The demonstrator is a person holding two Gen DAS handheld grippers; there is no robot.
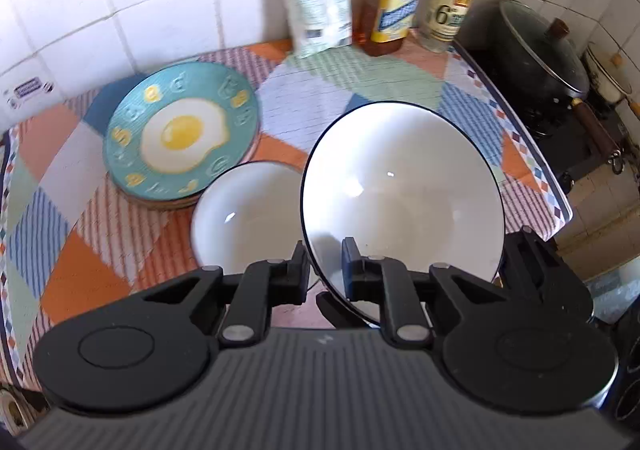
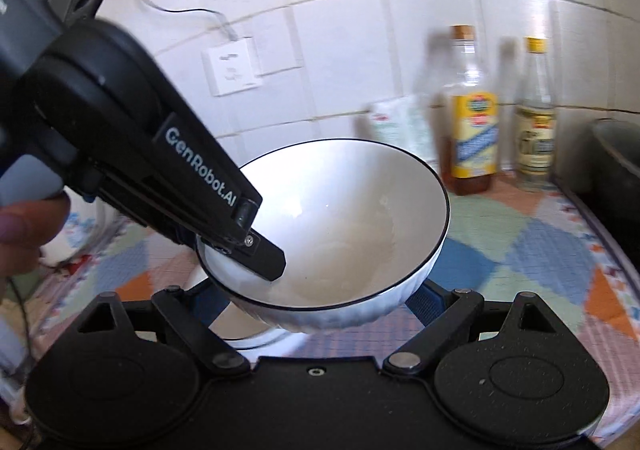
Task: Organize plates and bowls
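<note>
The big white bowl with a thin black rim (image 1: 400, 190) is up in the air, tilted, over the counter with the patchwork cloth (image 1: 340, 90). The left hand-held gripper (image 1: 326, 270) is squeezed tight on the bowl's rim, one finger inside and one outside. The right hand-held gripper (image 2: 320, 294) is spread wide below the bowl, not pinching it. A smaller white bowl (image 1: 248, 218) sits on the counter, just beside the blue plate with a fried egg picture (image 1: 180, 134).

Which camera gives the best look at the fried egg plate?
The left wrist view. There the fried egg plate shows whole, topping a stack on the patterned cloth, beside a small white bowl. The right wrist view doesn't show it at all.
</note>
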